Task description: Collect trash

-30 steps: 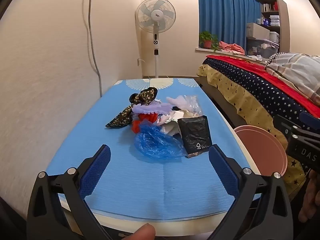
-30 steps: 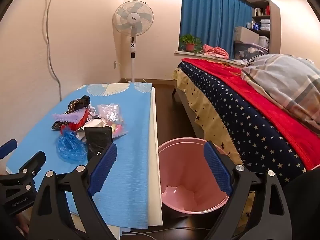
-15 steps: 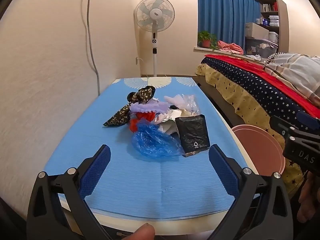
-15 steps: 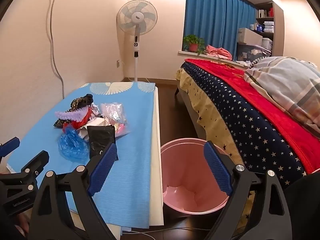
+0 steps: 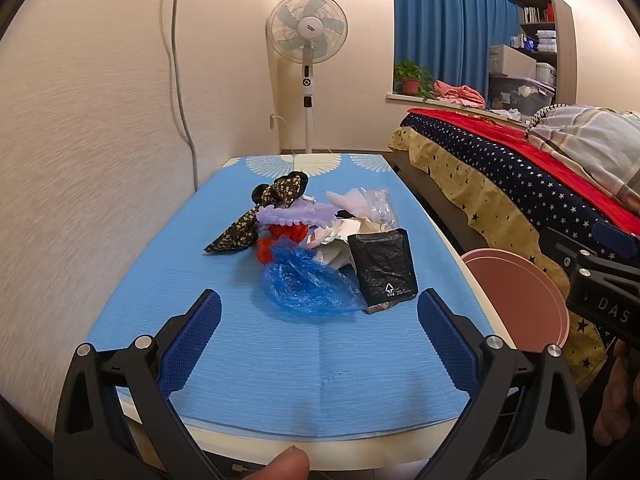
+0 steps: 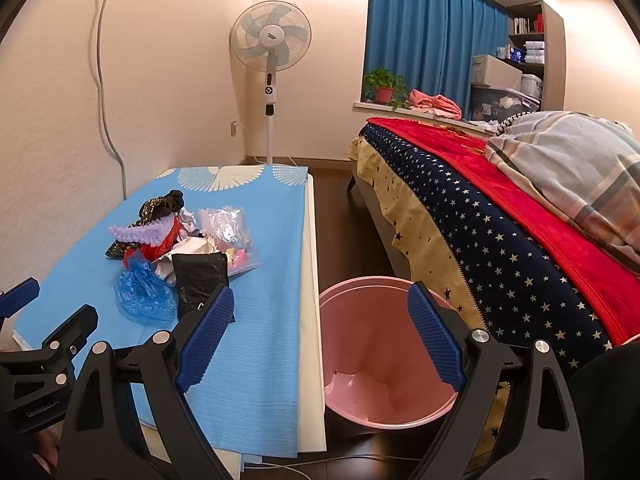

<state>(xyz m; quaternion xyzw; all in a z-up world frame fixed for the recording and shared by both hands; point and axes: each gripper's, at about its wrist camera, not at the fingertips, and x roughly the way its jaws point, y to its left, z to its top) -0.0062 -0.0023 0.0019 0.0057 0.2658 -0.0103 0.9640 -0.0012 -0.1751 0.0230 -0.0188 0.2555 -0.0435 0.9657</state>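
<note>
A heap of trash lies mid-table on the blue cloth: a blue plastic bag (image 5: 306,282), a black pouch (image 5: 384,266), a lilac frilled strip (image 5: 294,214), a dark floral cloth (image 5: 256,210), red scraps and a clear bag (image 5: 366,202). The heap also shows in the right wrist view (image 6: 176,256). A pink bin (image 6: 384,356) stands on the floor right of the table. My left gripper (image 5: 318,330) is open and empty over the table's near edge, short of the heap. My right gripper (image 6: 318,334) is open and empty above the bin's left rim.
The table (image 5: 160,280) runs along the left wall. A bed (image 6: 500,220) with a starred cover stands right of the bin. A standing fan (image 5: 307,40) is behind the table. A cable (image 6: 304,470) lies on the dark floor near the table's front.
Both grippers have drifted slightly; the heap sits a little lower and closer in the left wrist view. Nothing was taken hold of and both stay open.
</note>
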